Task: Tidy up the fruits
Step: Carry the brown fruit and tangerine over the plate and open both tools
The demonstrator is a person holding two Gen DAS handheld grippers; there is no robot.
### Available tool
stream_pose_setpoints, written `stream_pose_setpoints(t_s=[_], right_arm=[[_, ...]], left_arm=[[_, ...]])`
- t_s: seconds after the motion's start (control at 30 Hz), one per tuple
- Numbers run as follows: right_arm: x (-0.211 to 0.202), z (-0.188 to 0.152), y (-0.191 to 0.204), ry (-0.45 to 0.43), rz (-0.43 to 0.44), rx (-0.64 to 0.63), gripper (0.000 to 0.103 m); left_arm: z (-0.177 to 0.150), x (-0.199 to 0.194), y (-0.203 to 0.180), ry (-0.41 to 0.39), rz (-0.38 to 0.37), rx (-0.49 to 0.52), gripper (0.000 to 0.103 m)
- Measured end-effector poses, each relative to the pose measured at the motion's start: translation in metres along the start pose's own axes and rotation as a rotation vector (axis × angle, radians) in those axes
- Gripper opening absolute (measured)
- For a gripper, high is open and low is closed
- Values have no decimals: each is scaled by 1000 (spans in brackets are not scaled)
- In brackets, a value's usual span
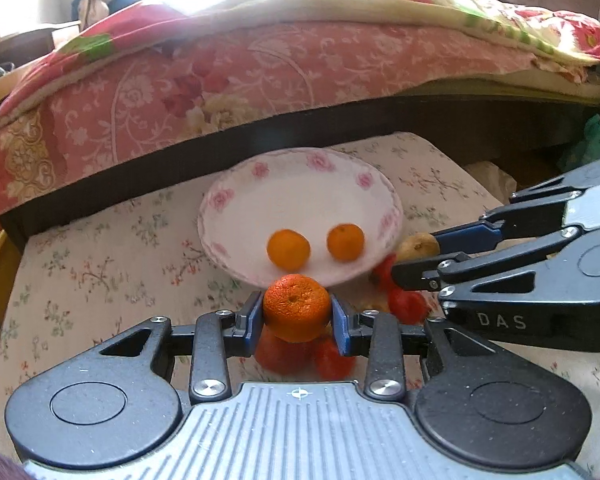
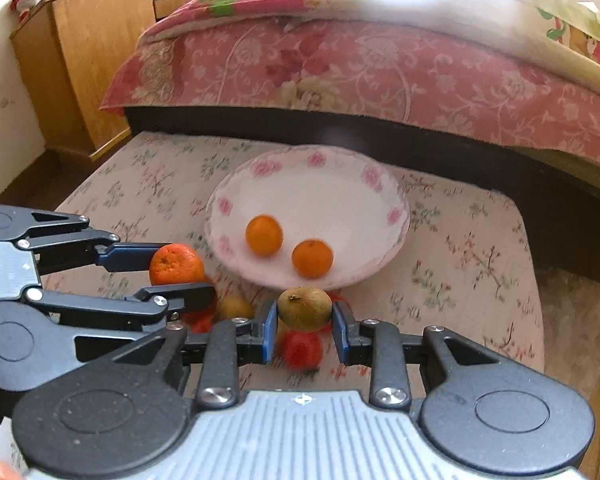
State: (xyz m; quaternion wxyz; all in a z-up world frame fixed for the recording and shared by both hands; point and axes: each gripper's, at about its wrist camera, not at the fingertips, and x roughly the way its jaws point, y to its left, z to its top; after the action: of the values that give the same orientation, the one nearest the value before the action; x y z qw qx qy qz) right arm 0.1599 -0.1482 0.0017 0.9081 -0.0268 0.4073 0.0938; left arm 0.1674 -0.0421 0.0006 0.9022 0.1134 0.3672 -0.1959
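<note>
My left gripper (image 1: 296, 314) is shut on a wrinkled orange mandarin (image 1: 296, 304), held just above the near rim of a white plate with pink roses (image 1: 300, 196). Two small oranges (image 1: 288, 250) (image 1: 345, 242) lie in the plate. My right gripper (image 2: 305, 320) is shut on a brown kiwi (image 2: 305, 306), also near the plate (image 2: 320, 192). In the right wrist view the left gripper (image 2: 180, 274) with its mandarin (image 2: 175, 263) is at the left. In the left wrist view the right gripper (image 1: 416, 256) with the kiwi (image 1: 418, 245) comes in from the right. Red fruits (image 2: 302, 350) (image 1: 284, 356) and another brown fruit (image 2: 236, 306) lie below on the cloth.
The plate and loose fruit rest on a floral-covered cushion (image 2: 460, 264). Behind it runs a dark bed frame (image 1: 180, 160) under a pink floral quilt (image 1: 204, 80). A wooden cabinet (image 2: 88, 60) stands at the back left, and a pale plastic bag (image 2: 580, 312) lies off the right edge.
</note>
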Motion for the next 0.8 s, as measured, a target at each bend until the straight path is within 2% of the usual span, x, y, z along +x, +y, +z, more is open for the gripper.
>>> stream_pose_setpoints(t_s=[0.33, 0.8], right_arm=[[18, 18, -11, -15, -23, 23, 33], [46, 36, -18, -26, -28, 12, 33]], left_arm=[[19, 24, 9, 7, 14, -22, 43], [24, 49, 19, 23, 25, -37, 44]])
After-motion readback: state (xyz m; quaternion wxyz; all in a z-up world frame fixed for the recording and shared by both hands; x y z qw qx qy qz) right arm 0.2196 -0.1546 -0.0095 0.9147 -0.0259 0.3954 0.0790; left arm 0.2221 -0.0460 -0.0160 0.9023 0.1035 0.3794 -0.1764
